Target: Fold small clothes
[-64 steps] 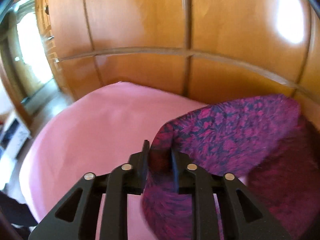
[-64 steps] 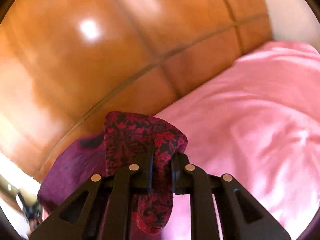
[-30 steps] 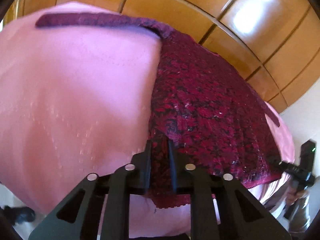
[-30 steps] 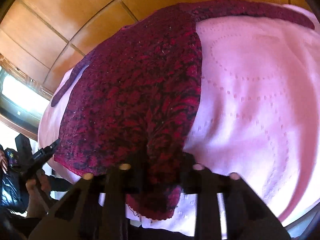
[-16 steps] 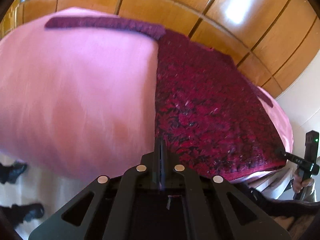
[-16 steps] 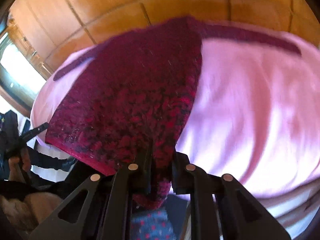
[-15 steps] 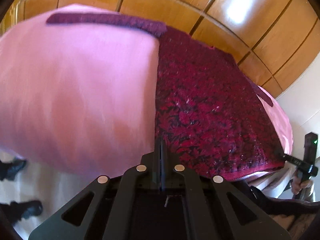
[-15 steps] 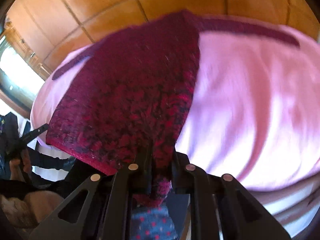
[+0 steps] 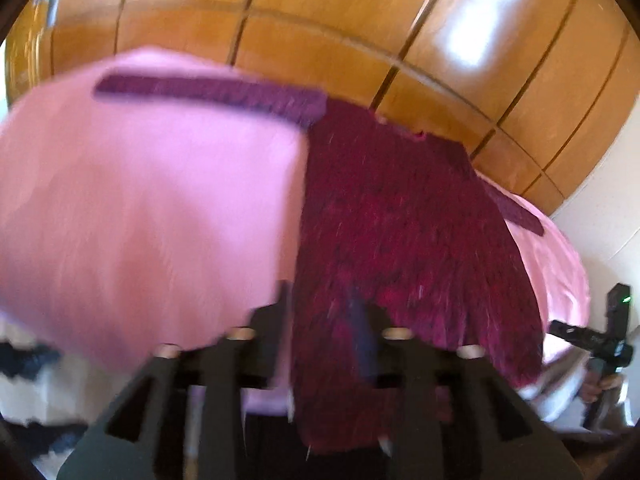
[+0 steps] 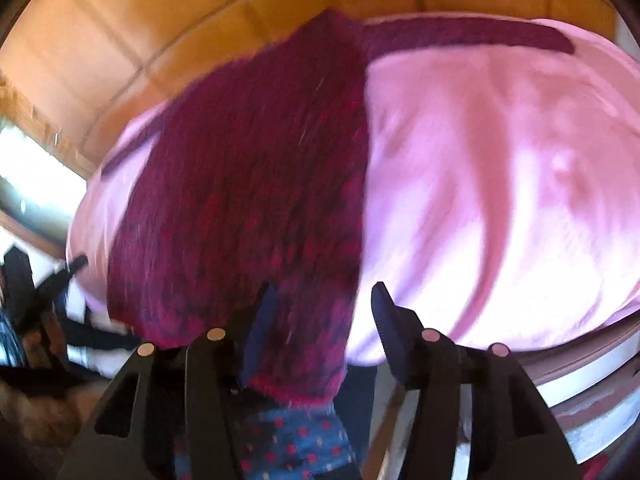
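A dark red patterned knit sweater (image 9: pixel 404 216) lies spread flat on the pink bedspread (image 9: pixel 152 200), sleeves stretched out to both sides. Its near hem hangs over the bed's front edge. My left gripper (image 9: pixel 322 304) is open, its fingers apart around the hem's left corner. In the right wrist view the sweater (image 10: pixel 256 184) fills the left of the pink bedspread (image 10: pixel 500 184). My right gripper (image 10: pixel 320 300) is open, with the hem's right corner hanging loose between its fingers. Both views are blurred by motion.
A glossy wooden panelled wall (image 9: pixel 360 24) rises behind the bed. The other gripper and the person's hand show at the right edge of the left wrist view (image 9: pixel 604 340). Blue dotted fabric (image 10: pixel 296 436) shows below the right gripper. A bright window (image 10: pixel 28 176) is at left.
Both grippers have opened and let go of the sweater's hem corners. The sweater, held up in the air two seconds ago, now lies spread on the bed.
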Motion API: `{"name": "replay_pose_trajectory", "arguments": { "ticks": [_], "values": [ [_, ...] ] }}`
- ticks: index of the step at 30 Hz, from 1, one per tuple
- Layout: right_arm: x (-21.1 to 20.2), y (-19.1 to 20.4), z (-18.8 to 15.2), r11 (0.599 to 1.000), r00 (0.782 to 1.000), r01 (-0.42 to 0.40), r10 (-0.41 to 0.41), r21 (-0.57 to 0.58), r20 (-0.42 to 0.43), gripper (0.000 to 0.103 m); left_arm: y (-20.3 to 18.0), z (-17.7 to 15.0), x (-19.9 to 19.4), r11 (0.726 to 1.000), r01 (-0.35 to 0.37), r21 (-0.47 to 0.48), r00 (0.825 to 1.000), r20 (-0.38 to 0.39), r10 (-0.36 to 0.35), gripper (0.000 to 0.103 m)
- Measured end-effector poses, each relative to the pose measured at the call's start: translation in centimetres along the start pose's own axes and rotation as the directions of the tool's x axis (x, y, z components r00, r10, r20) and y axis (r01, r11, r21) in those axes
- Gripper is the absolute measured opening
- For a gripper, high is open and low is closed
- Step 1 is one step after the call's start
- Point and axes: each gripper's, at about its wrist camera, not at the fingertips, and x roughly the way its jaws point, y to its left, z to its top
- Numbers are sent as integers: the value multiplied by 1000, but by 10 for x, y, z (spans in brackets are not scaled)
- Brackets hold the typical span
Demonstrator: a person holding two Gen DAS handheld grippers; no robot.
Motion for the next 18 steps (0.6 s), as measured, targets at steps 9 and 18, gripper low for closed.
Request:
{"name": "replay_pose_trajectory", "arguments": {
  "ticks": [9,18],
  "values": [
    [-13,-53,79,962,959,-112,40,248,280,80,-84,40,81,991,16,136,1000,-14,-14,59],
    [13,-166,158,841,940,-161,-29,517,340,95,-93,35,129,985,-5,170,996,-83,20,59]
  ]
}}
